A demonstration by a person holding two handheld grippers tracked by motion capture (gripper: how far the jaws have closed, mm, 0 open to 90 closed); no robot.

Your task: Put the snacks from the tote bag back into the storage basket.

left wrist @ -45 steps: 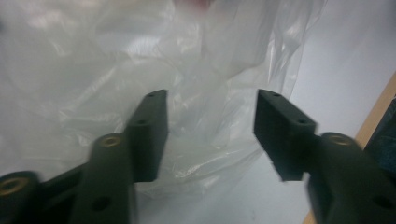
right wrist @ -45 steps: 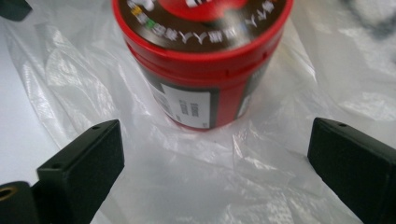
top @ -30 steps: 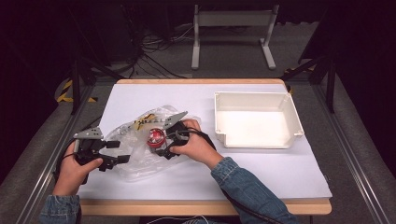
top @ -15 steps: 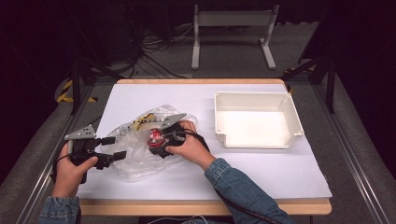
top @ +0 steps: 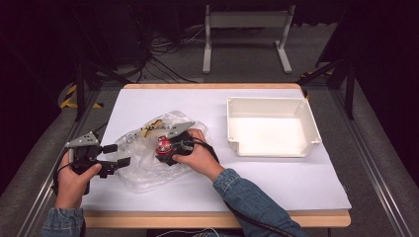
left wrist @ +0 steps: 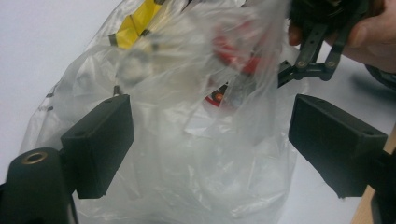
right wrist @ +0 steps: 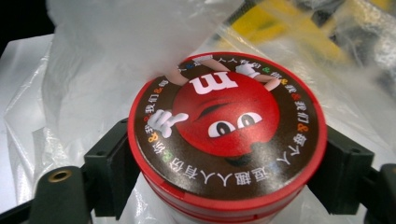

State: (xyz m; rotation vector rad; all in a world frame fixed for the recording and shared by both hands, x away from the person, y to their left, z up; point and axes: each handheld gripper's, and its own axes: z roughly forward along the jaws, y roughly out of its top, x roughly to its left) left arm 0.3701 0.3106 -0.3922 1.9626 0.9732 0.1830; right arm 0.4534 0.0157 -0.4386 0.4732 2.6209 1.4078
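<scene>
Jaws of your right gripper [right wrist: 224, 163] are clamped on either side of the round red tin with the cartoon candy face on its lid [right wrist: 224, 130], and that grip looks square, with both black pads flat against the tin's wall just under the lid's rim. Keep it that way: the tin sits at the mouth of the crumpled clear plastic bag [top: 143, 158], film bunched above and behind it, so draw it out along the opening, not up through the plastic. Your left gripper [top: 106, 163] stands at the bag's near-left edge with its jaws wide apart and nothing between them but loose film in front; I'd judge it needs to pinch a fold of that bag and hold it down, or the whole bag will ride along with the tin. Something yellow [left wrist: 135, 21] lies deeper inside, so pull gently to leave it put. Well to the right on the white table cover [top: 276, 182], the shallow white plastic tray [top: 309, 118] waits as the likely drop point.
</scene>
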